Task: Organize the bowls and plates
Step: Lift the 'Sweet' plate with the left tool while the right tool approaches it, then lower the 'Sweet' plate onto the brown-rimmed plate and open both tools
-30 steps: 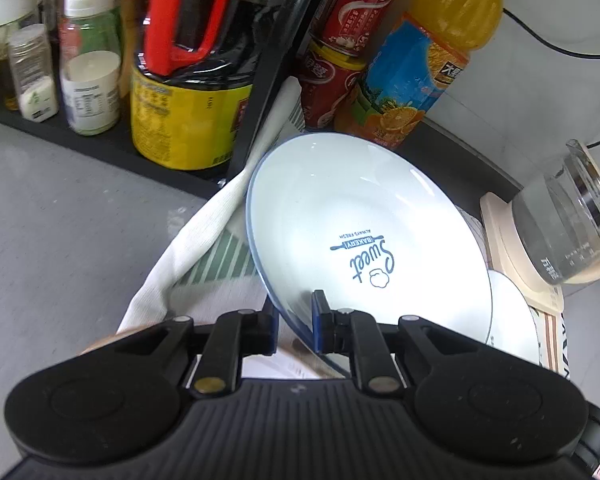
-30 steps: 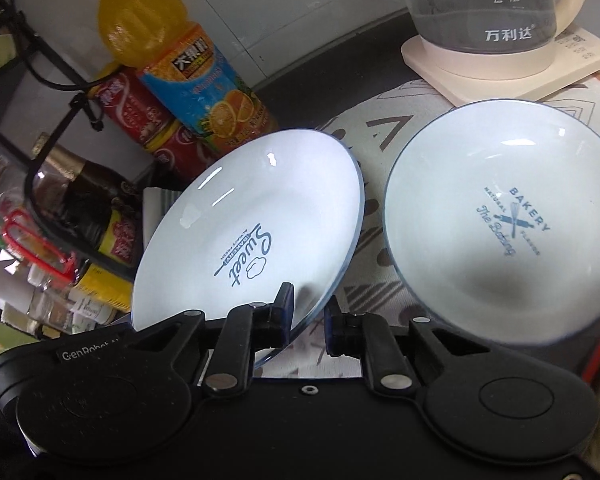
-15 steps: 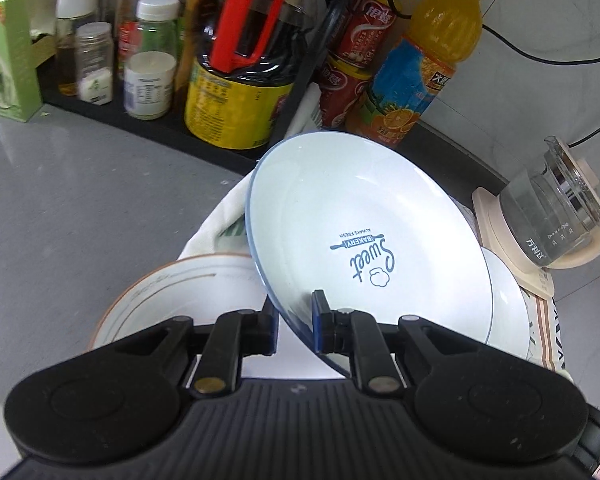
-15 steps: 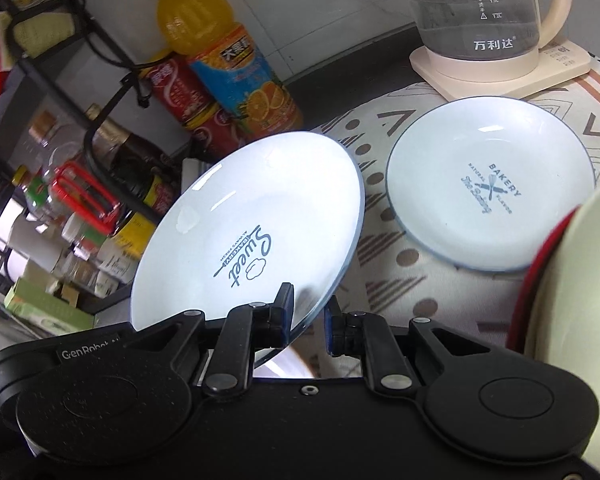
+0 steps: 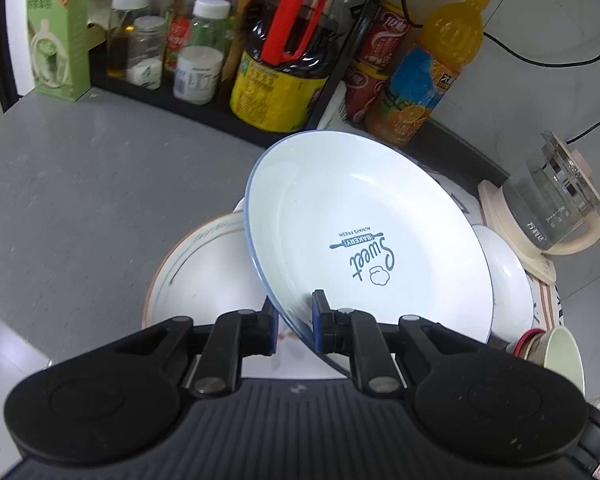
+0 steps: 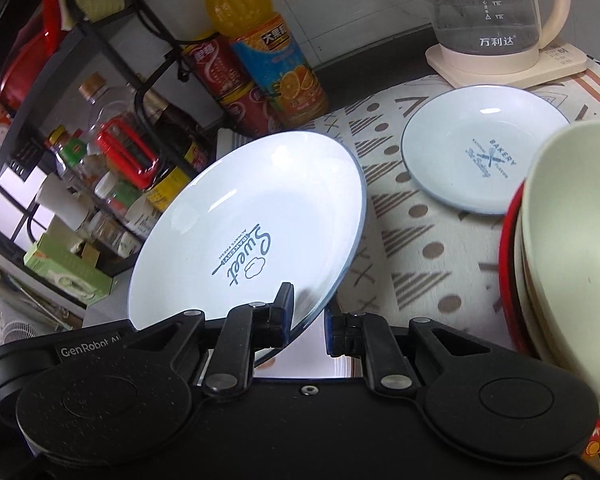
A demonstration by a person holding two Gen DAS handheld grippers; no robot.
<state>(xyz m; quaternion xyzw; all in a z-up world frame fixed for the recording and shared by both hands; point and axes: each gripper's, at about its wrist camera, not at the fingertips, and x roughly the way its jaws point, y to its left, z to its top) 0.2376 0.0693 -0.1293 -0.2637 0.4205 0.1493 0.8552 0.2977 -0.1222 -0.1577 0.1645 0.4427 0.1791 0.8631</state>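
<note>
Both grippers grip the near rim of one white blue-rimmed "Sweet" plate (image 5: 364, 240), also in the right wrist view (image 6: 252, 232), and hold it tilted in the air. My left gripper (image 5: 294, 322) is shut on its rim, and so is my right gripper (image 6: 308, 322). Below it, a white plate with a brown rim (image 5: 196, 280) lies on the grey counter (image 5: 80, 184). A smaller "Bakery" plate (image 6: 480, 152) rests on the patterned cloth (image 6: 412, 248). Stacked cream and red bowls (image 6: 572, 240) stand at the right; they also show in the left wrist view (image 5: 556, 352).
A black rack (image 5: 220, 112) with bottles and jars, red cans (image 6: 228, 84) and an orange juice bottle (image 5: 428, 76) line the back. A glass kettle on a cream base (image 6: 492, 32) stands at the back right. A green box (image 5: 58, 36) sits at the rack's left end.
Both grippers have pulled back and up with the Sweet plate. The brown-rimmed plate and the stacked bowls have come into view, and the Bakery plate looks farther away.
</note>
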